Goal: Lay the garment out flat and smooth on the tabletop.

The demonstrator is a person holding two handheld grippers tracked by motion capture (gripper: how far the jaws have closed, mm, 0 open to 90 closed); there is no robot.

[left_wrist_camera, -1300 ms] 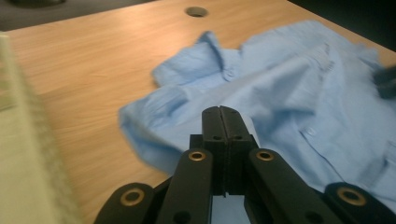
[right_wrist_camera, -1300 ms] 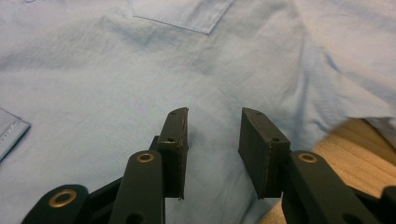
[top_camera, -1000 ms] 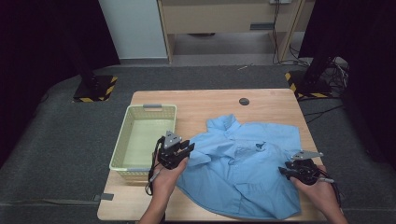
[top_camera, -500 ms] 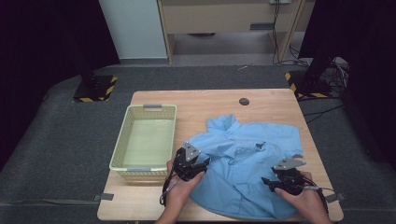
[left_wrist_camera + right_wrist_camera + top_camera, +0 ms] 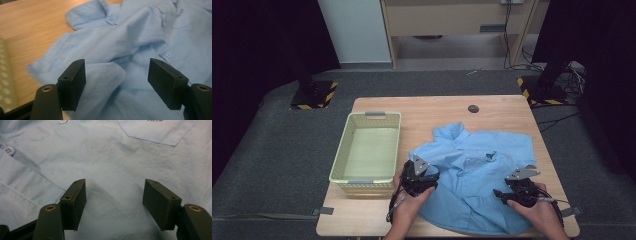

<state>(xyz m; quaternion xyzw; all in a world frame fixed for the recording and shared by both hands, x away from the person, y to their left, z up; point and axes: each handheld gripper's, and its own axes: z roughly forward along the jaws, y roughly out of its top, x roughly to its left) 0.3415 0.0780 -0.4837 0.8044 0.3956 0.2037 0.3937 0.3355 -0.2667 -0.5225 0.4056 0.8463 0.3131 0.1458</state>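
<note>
The light blue short-sleeved cotton shirt (image 5: 477, 175) is lying spread on the wooden surface (image 5: 437, 107), beside a pale green plastic basket (image 5: 369, 147). The left gripper (image 5: 428, 176) and right gripper (image 5: 502, 194) are hovering over it, their jaws having just been opening, now spread and pinching nothing.

On the bench (image 5: 432, 107), the basket (image 5: 368, 150) sits at the left and the shirt (image 5: 477, 175) lies spread at the right, its collar toward the far edge and its hem toward the person. A small round disc (image 5: 473, 108) lies behind the shirt, well apart from it, near the far edge. The left tongs (image 5: 424, 177) are over the shirt's left sleeve, between basket and shirt front; the right tongs (image 5: 507, 192) seem to be over its lower right part.
</note>
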